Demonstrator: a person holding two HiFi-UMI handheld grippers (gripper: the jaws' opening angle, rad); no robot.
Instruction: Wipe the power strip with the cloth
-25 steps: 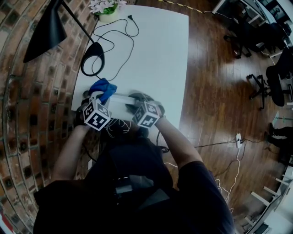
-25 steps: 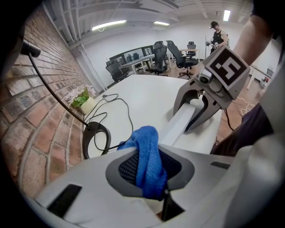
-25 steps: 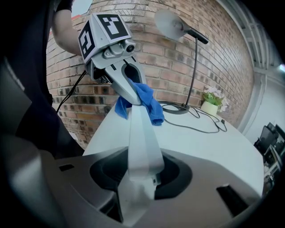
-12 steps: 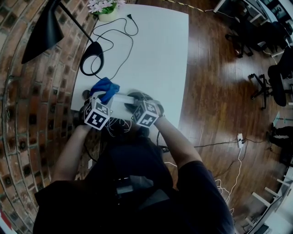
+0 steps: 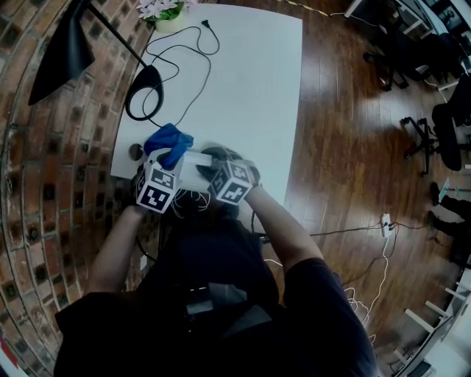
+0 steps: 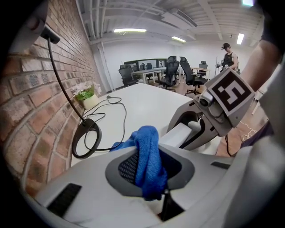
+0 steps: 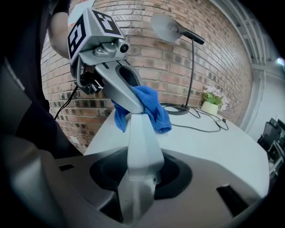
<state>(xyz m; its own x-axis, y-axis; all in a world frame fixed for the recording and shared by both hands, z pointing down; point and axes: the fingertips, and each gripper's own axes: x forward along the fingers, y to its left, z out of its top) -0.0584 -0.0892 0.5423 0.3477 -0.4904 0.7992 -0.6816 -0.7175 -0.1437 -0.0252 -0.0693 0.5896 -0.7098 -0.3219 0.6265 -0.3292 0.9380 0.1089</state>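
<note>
Two grippers, one cloth and one power strip, listed from the left in the head view.

- Brick wall (image 5: 44, 184): runs along the table's left side.
- Black lamp (image 5: 62, 62): thin stem and a ring-shaped base (image 5: 143, 92) that stands on the table near the wall.
- Black cord (image 5: 188, 51): loops loosely across the far part of the table.
- Flower pot (image 5: 168, 15): sits at the far left corner.
- Left gripper (image 5: 163, 158): jaws narrow, pinched on a bunched blue cloth (image 6: 149, 156). The cloth hangs against the far end of the power strip.
- Power strip (image 7: 140, 142): white and long, at the near edge of the table. Whether it rests on the surface cannot be told.
- Right gripper (image 5: 208, 169): jaws clamped on the near end of the power strip, beside the left gripper.
- White table (image 5: 250, 88): right half bare.
- Wooden floor (image 5: 353, 147): right of the table.
- Office chairs (image 5: 441, 132): black, well apart at the far right.
</note>
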